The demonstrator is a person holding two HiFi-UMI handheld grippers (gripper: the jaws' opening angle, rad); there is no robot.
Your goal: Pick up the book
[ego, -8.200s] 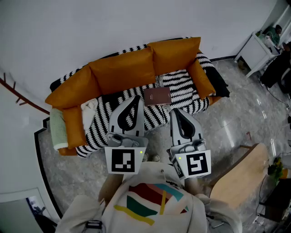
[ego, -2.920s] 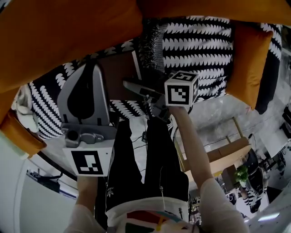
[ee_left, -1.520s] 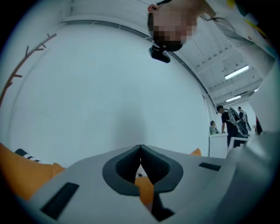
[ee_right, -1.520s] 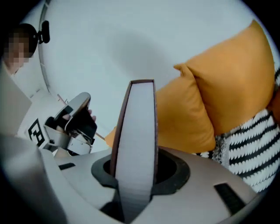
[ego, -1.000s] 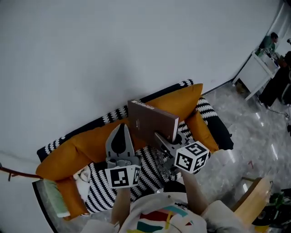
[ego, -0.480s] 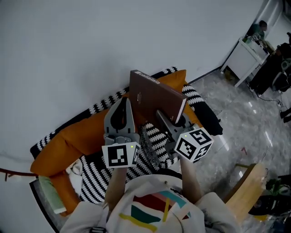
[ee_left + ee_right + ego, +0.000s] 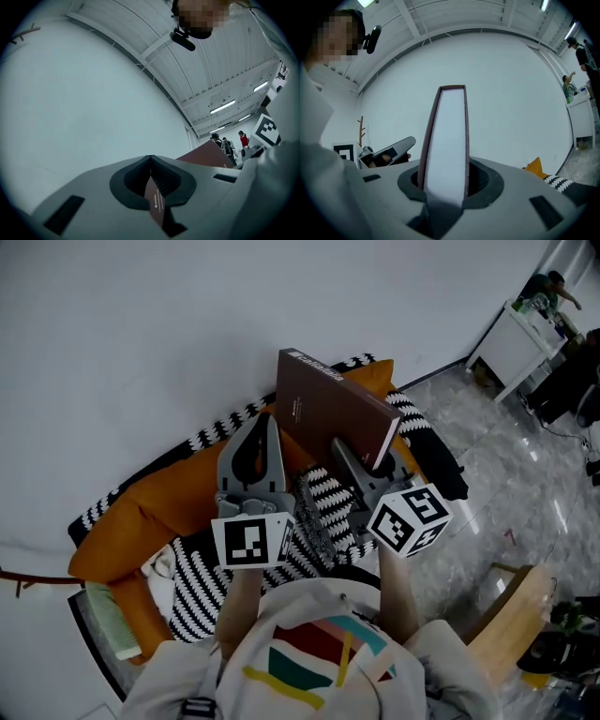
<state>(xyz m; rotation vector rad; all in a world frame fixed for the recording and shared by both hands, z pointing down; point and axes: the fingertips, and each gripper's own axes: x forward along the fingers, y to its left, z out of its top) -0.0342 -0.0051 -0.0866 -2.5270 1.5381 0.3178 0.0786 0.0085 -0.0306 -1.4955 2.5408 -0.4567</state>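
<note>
A brown hardcover book [image 7: 328, 409] is held up in the air above the sofa, its cover tilted toward the white wall. My right gripper [image 7: 361, 463] is shut on its lower edge. In the right gripper view the book [image 7: 445, 136] stands upright with its white page edge toward the camera, and the right gripper [image 7: 444, 180] has one jaw pressing on each cover. My left gripper [image 7: 272, 423] hangs just left of the book, apart from it, with its tips together. In the left gripper view the left gripper [image 7: 150, 158] has a narrow brown printed strip behind its tips, and the book [image 7: 206, 152] is at the right.
Below is the sofa with orange cushions [image 7: 169, 498] and a black-and-white striped throw [image 7: 319, 512]. A light wooden chair [image 7: 506, 615] stands at the lower right on the marble floor. A white table [image 7: 520, 334] with a person beside it is at the far right.
The book lay flat on the sofa earlier; my right gripper took hold of it and lifted it. Over the last second both grippers rose a little with the book.
</note>
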